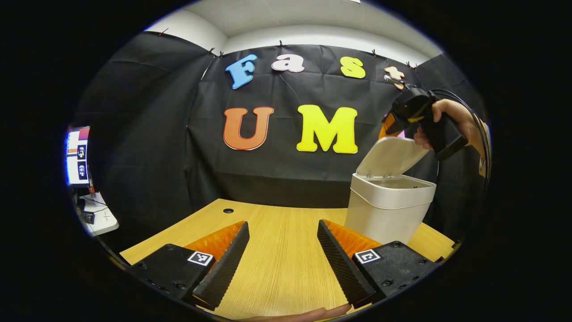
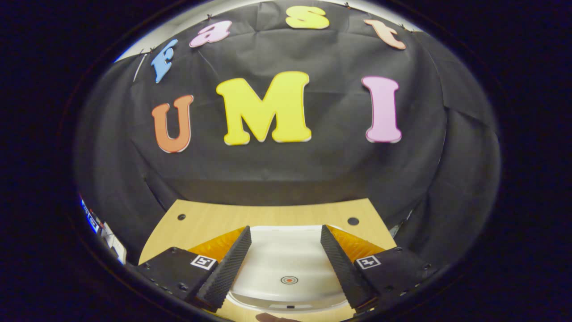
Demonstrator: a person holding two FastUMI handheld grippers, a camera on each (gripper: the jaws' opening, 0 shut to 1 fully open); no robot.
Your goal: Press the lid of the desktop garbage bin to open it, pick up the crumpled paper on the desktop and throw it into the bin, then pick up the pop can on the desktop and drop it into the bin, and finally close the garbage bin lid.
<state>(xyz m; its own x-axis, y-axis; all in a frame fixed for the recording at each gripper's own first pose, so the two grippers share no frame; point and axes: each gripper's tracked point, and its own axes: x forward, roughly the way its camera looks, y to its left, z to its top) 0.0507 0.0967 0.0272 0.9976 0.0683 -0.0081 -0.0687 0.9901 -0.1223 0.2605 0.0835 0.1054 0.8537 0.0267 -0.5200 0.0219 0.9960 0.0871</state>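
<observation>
Bin (image 1: pixel 388 210) is stood near the worktop (image 1: pixel 277 250) right edge, lid (image 1: pixel 393 155) tilted up. Right hand-held gripper (image 2: pixel 286 257) is held spread above the lid, nothing pinched. Left hand-held gripper (image 1: pixel 282 250) is spread over bare worktop, left of the bin.

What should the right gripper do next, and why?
Probably lower the right gripper onto the lid and press it shut. The lid stands raised over the bin, and the gripper hangs open just above it, over its target mark.
</observation>
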